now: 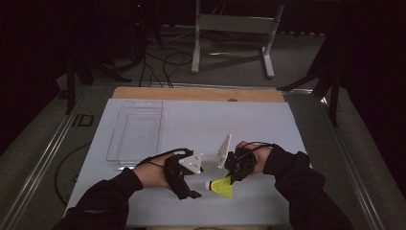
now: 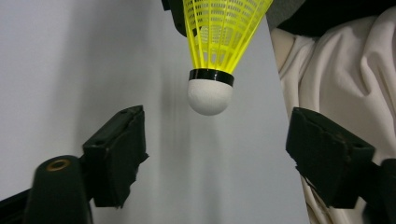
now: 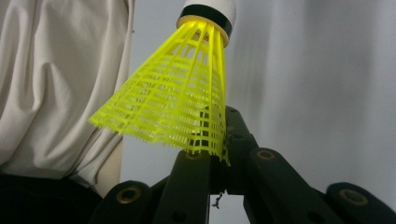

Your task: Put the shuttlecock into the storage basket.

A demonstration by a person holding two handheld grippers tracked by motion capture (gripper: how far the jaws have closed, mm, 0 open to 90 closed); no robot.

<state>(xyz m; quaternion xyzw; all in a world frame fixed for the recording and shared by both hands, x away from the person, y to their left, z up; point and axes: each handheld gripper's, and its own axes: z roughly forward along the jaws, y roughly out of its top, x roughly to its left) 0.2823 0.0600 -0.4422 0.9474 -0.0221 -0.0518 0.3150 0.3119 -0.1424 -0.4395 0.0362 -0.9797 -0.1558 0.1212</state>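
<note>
A yellow plastic shuttlecock (image 1: 221, 186) with a white cork head hangs just above the white table near its front edge. My right gripper (image 1: 234, 176) is shut on the rim of its mesh skirt; the right gripper view shows the skirt (image 3: 182, 102) pinched at the right gripper's (image 3: 212, 154) tips, cork pointing away. My left gripper (image 1: 200, 181) faces it from the left. In the left gripper view the cork (image 2: 210, 95) points toward the left gripper (image 2: 215, 144), whose jaws stand open on either side. The black pads (image 2: 119, 140) touch nothing.
A clear plastic tray (image 1: 136, 132) lies on the white sheet (image 1: 201, 120) at the back left. A wooden strip (image 1: 191, 93) edges the table's far side. A white metal stand (image 1: 234, 28) and cables are on the floor behind. The person's light clothing (image 2: 345, 70) is close by.
</note>
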